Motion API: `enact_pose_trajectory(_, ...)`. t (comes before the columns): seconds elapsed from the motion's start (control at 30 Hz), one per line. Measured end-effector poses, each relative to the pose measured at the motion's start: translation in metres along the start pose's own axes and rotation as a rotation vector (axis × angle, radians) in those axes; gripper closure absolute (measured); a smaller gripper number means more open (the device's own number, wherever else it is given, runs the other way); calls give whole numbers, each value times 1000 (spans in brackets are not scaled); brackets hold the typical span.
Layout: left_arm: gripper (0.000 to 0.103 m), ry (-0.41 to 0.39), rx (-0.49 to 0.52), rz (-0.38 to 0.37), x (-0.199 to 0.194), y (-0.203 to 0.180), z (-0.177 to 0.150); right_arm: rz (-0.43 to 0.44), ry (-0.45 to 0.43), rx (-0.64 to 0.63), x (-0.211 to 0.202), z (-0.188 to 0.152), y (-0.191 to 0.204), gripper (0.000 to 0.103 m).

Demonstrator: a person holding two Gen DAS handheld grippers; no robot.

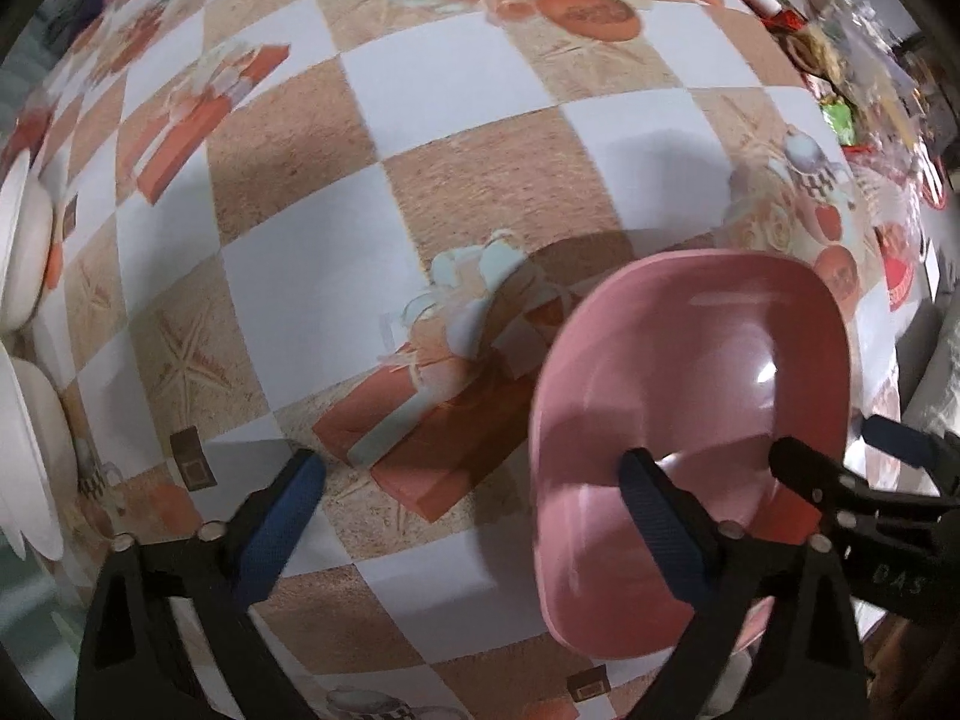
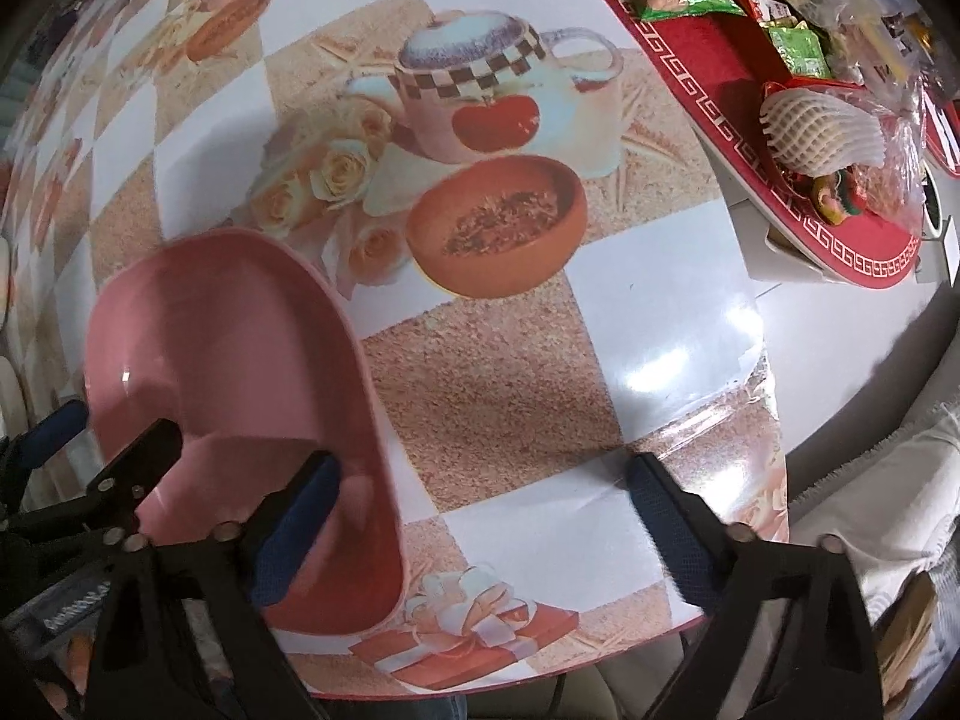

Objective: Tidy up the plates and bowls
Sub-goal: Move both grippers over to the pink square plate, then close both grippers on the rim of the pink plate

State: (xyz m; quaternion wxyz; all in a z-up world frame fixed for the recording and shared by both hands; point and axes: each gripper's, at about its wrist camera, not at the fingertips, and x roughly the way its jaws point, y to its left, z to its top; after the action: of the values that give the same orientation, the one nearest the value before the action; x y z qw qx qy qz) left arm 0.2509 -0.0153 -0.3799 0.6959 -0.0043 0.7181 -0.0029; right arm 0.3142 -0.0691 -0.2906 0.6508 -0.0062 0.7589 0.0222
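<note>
A pink bowl (image 1: 690, 372) sits on the patterned tablecloth, low right in the left wrist view and low left in the right wrist view (image 2: 228, 348). My left gripper (image 1: 474, 480) is open; its right finger (image 1: 660, 510) reaches over the bowl's near rim and its left finger rests over the cloth. My right gripper (image 2: 486, 492) is open; its left finger (image 2: 300, 516) reaches into the bowl and its right finger is outside it. Neither is closed on the bowl. White plates (image 1: 24, 252) are stacked at the far left edge of the left wrist view.
A red tray (image 2: 840, 240) with snack packets and wrapped fruit stands at the right of the table. The table's front edge (image 2: 540, 678) runs just below the bowl. A pale cushioned seat (image 2: 870, 510) lies beyond the right edge.
</note>
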Motion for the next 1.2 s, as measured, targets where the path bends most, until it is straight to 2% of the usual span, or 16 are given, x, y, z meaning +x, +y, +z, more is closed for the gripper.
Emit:
enact_pose_trajectory(0.07, 20, -5, 22, -1, -4, -6, 0, 8, -5, -13, -4, 0, 2, 28)
enact_pose_trajectory(0.1, 23, -5, 31, -4, -5, -8, 1, 10, -7, -20, -5, 0, 4, 30)
enact_pose_trajectory(0.2, 39, 6, 65, -16, -8, -18, 6, 17, -24, -35, -9, -2, 9, 46)
enact_pose_trajectory(0.23, 46, 8, 83, -18, -9, -22, 7, 25, -33, -41, -10, -3, 11, 60)
enact_pose_trajectory(0.27, 58, 8, 96, -21, -11, -26, 8, 44, -42, -56, -12, -3, 15, 79)
enact_pose_trajectory(0.3, 65, 6, 115, -37, -12, -30, 8, 75, -38, -65, -13, -4, 19, 87)
enact_pose_trajectory(0.33, 69, 7, 122, -30, -12, -34, 9, 76, -34, -68, -12, -4, 22, 87)
enact_pose_trajectory(0.4, 70, 8, 111, -35, -11, -32, 11, 55, -32, -65, -13, -3, 25, 87)
enact_pose_trajectory(0.5, 73, 17, 111, -45, -11, -29, 12, 80, -15, -34, -12, -3, 22, 87)
enact_pose_trajectory(0.67, 73, 21, 112, -35, -14, -28, -15, 68, 8, -63, -9, -11, 36, 87)
enact_pose_trajectory(0.93, 73, 24, 99, -15, -15, 14, -50, 50, 42, -141, -2, -42, 87, 87)
enact_pose_trajectory(1.2, 72, 20, 12, 26, -15, 73, -86, 38, 49, -252, 4, -71, 161, 87)
